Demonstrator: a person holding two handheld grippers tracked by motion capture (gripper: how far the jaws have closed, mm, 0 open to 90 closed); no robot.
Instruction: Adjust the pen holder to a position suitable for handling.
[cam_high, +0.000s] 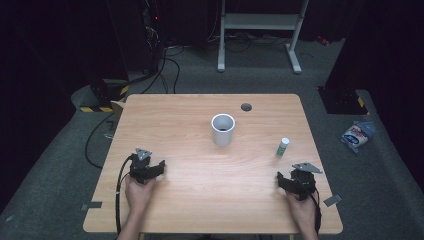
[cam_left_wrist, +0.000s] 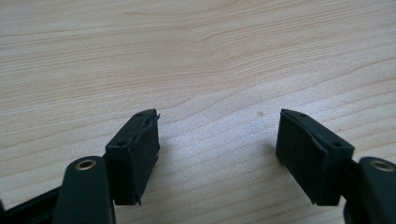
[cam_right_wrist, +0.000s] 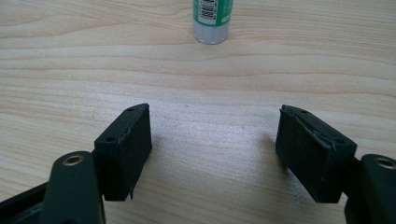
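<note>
Wooden table (cam_high: 210, 170) bears both hand-held claws, jaws spread wide.

Barcode on the tube (cam_right_wrist: 211, 19); digits unreadable.

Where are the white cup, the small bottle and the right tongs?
white cup (cam_high: 223, 130): high view, outer wall facing the camera.
small bottle (cam_high: 283, 146): high view, middle of body.
right tongs (cam_right_wrist: 214, 147): right gripper view, midway between its open jaws.

Cup (cam_high: 223, 129) mid desk (cam_high: 190, 200), upright. Glue stick (cam_high: 283, 146) standing to its right, nearer front edge. Left gripper (cam_high: 152, 170) front-left, right gripper (cam_high: 287, 181) front-right, just behind stick.
</note>
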